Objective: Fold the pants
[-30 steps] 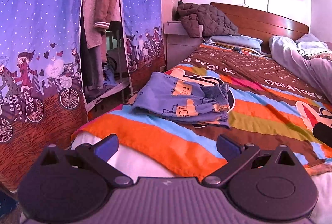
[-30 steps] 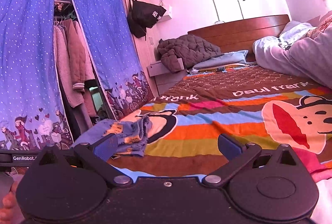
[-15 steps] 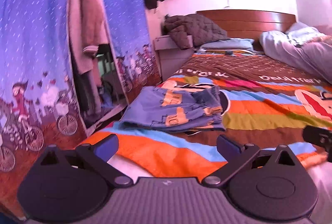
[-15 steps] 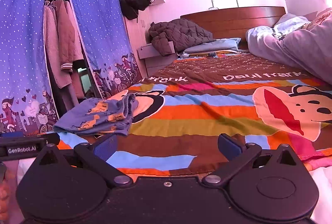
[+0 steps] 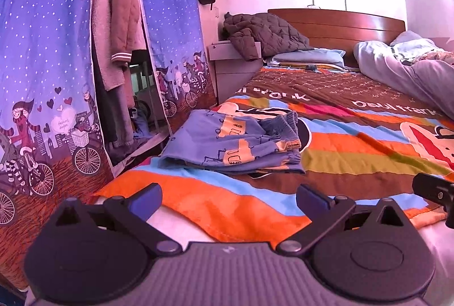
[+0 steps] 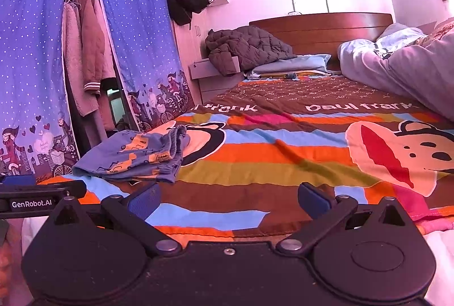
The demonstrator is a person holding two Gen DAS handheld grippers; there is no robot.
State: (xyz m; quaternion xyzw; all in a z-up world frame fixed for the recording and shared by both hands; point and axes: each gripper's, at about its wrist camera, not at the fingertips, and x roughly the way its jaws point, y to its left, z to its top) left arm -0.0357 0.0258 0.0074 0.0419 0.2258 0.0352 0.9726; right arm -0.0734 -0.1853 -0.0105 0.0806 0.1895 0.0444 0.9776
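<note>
Blue pants with orange vehicle prints (image 5: 232, 145) lie folded in a compact bundle near the left front corner of the striped bedspread (image 5: 354, 147). They also show in the right wrist view (image 6: 133, 157). My left gripper (image 5: 228, 196) is open and empty, low over the bed's front edge, short of the pants. My right gripper (image 6: 228, 196) is open and empty, also at the front edge, to the right of the pants. The left gripper's body (image 6: 34, 199) shows at the left edge of the right wrist view.
A blue curtained wardrobe (image 5: 51, 65) with hanging coats stands left of the bed. A grey duvet (image 5: 411, 76) is heaped at the back right. A brown quilted jacket (image 5: 264, 33) lies on the nightstand by the wooden headboard (image 5: 340, 22).
Both grippers have drawn back and shifted, so the pants sit a little farther off. The right gripper's tip has come into the left wrist view at right. The pants have not moved.
</note>
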